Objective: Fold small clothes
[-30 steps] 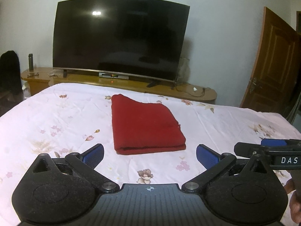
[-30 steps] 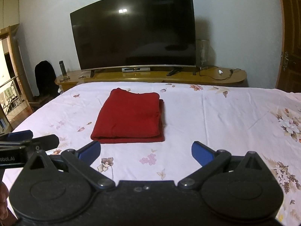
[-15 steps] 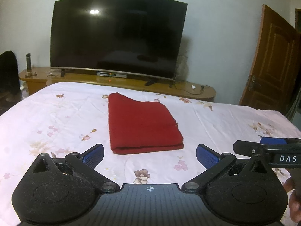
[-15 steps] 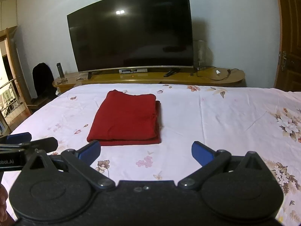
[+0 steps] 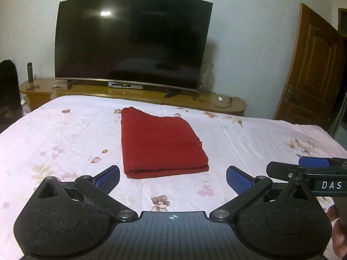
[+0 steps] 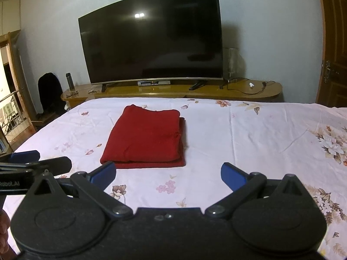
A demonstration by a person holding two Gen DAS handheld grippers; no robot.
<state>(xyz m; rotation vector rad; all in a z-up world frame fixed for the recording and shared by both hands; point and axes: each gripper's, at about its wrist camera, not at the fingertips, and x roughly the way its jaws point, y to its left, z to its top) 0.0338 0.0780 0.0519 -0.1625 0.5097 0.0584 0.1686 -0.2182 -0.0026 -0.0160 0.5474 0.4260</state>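
Nearest to where I stand, a person holds two claws side by side above the near end of a bed. The left claw has its blue-padded fingers spread wide apart and grips nothing. The right claw is the same, fingers wide apart and empty. Each one shows at the edge of the other's view, so they sit close together, level with one another.

Below and between them is the bedsheet, pale pink with scattered flower prints, lying mostly flat with a few soft creases.

Just past the claw tips lies the red garment, already folded into a neat layered rectangle. Its long axis runs away from the claws toward the foot of the bed, and its near folded edge faces them. It sits almost straight ahead of the left claw and ahead and to the left of the right claw, so the left claw seems the nearer, though only slightly. Neither claw touches it.

The fold looks finished to me; any coming move would be a short reach forward. There is open sheet all around the garment, widest on its right.

Beyond the bed stands a long wooden TV stand carrying a large dark television, with a wooden door at far right.
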